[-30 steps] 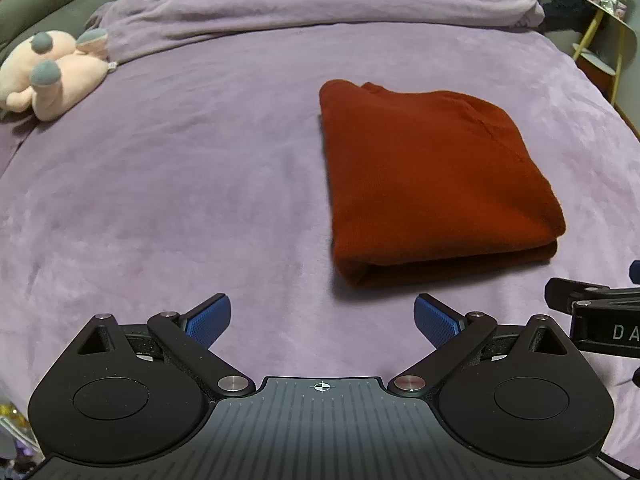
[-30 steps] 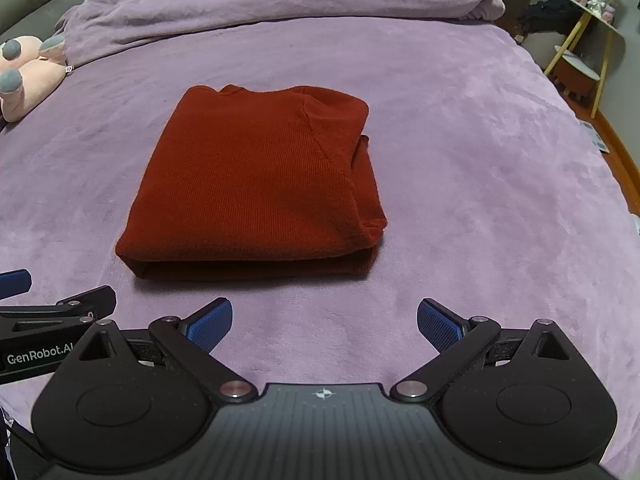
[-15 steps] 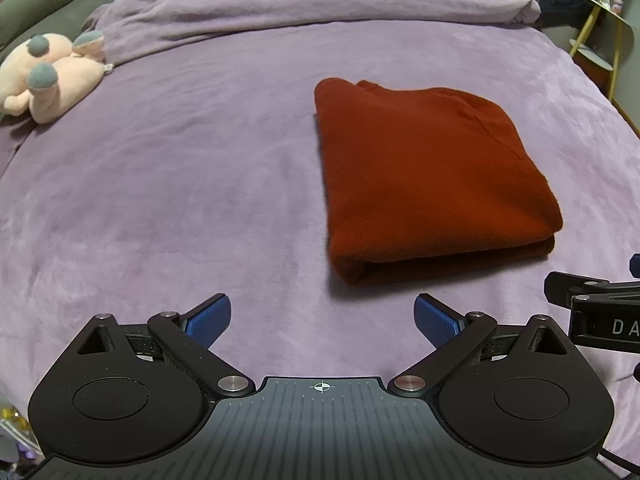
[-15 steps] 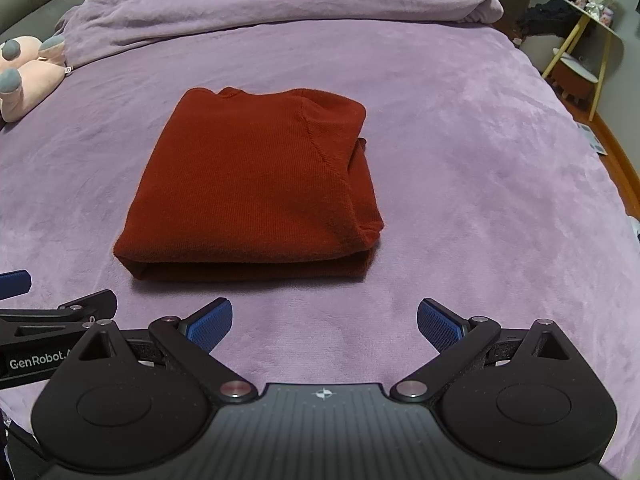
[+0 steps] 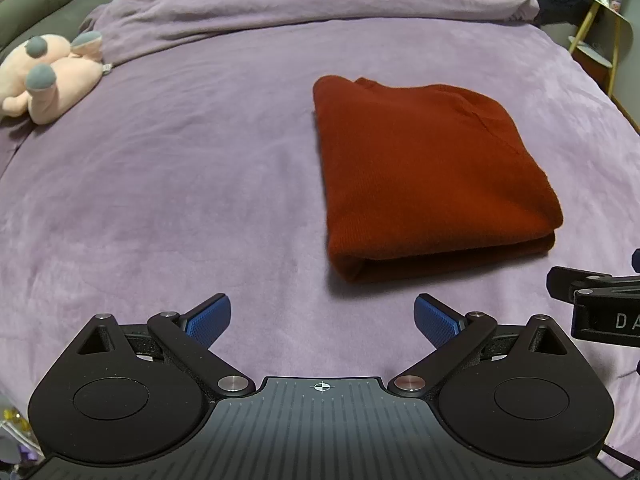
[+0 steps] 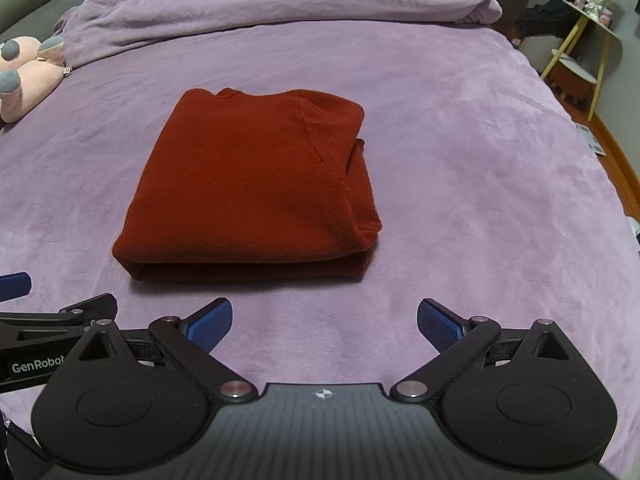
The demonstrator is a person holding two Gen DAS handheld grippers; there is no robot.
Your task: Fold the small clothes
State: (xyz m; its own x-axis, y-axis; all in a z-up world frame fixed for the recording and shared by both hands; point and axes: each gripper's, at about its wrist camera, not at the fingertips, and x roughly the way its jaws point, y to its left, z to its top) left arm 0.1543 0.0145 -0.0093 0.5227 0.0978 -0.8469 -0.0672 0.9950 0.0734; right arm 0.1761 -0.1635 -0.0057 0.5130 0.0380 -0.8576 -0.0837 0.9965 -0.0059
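Observation:
A dark red knit garment [image 5: 432, 176] lies folded in a neat rectangle on the purple bed cover [image 5: 180, 184]; it also shows in the right wrist view [image 6: 252, 188]. My left gripper [image 5: 322, 322] is open and empty, held near the bed's front, just short and left of the garment. My right gripper [image 6: 324, 324] is open and empty, just in front of the garment's near folded edge. Each gripper's body shows at the side of the other's view.
A pink plush toy [image 5: 48, 76] lies at the far left of the bed. A bunched purple duvet [image 6: 280, 4] runs along the back. A small yellow-legged side table [image 6: 588, 52] stands off the bed's right edge.
Both grippers have drawn back slightly from the folded garment, which sits a little farther away in both views. Both stay open and empty.

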